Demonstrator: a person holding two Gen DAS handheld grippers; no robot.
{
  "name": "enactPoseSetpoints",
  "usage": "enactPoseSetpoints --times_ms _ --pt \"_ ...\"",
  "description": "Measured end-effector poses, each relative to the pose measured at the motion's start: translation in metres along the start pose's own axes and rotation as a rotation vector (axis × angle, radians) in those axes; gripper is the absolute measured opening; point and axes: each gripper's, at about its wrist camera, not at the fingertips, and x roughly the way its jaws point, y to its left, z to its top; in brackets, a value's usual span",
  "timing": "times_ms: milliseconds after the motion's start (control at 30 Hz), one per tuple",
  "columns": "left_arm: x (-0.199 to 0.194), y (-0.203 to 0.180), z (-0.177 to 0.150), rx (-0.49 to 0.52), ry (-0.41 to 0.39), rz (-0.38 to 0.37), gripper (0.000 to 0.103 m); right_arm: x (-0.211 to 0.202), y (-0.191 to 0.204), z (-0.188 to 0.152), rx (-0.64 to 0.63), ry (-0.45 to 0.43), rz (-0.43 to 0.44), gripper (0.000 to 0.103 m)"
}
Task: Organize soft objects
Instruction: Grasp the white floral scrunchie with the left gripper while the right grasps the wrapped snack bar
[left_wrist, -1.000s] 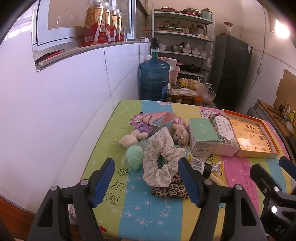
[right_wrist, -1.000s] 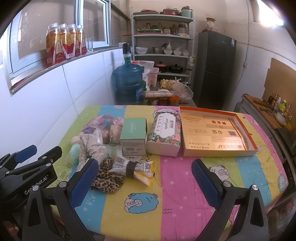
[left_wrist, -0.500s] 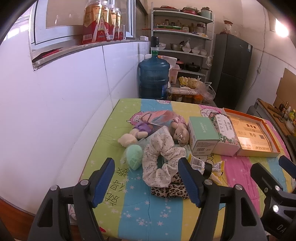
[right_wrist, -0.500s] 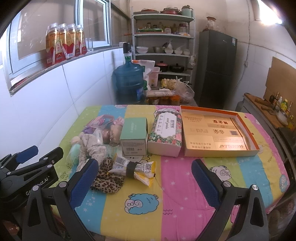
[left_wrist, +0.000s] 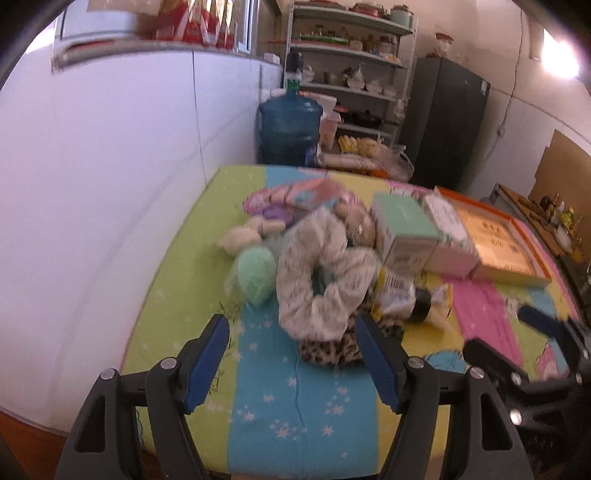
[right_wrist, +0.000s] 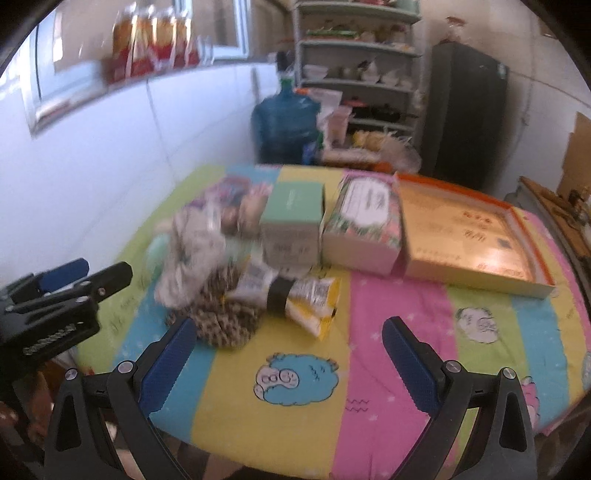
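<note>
The left gripper (left_wrist: 293, 354) hangs over the near edge of the table (left_wrist: 303, 417), its blue fingers spread wide with nothing between them. Just beyond lie a leopard scrunchie (left_wrist: 328, 350) and a pale scrunchie (left_wrist: 321, 284) resting on it, beside a green puff (left_wrist: 255, 275). The right gripper (right_wrist: 290, 362) is likewise spread and empty above the striped cloth (right_wrist: 399, 332).

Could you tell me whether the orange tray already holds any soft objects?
No, the orange tray shows only its printed bottom, with nothing lying in it.
</note>
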Motion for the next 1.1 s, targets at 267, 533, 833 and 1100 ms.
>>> enactPoseSetpoints --times_ms 267,533,833,1100 --pt "0.027 -0.006 0.013 0.069 -0.008 -0.067 0.071 0.055 -0.012 0.027 -0.332 0.024 0.166 0.101" --pt "0.062 -0.029 0.031 0.179 0.006 -0.131 0.067 0.095 -0.009 0.038 -0.621 0.132 0.318 0.099" --pt "0.097 -0.02 0.028 0.128 0.096 -0.16 0.021 0.13 -0.006 0.036 -0.72 0.246 0.41 0.05" --pt "0.09 -0.011 0.021 0.078 0.064 -0.156 0.008 0.124 -0.025 0.038 -0.56 0.273 0.472 0.039"
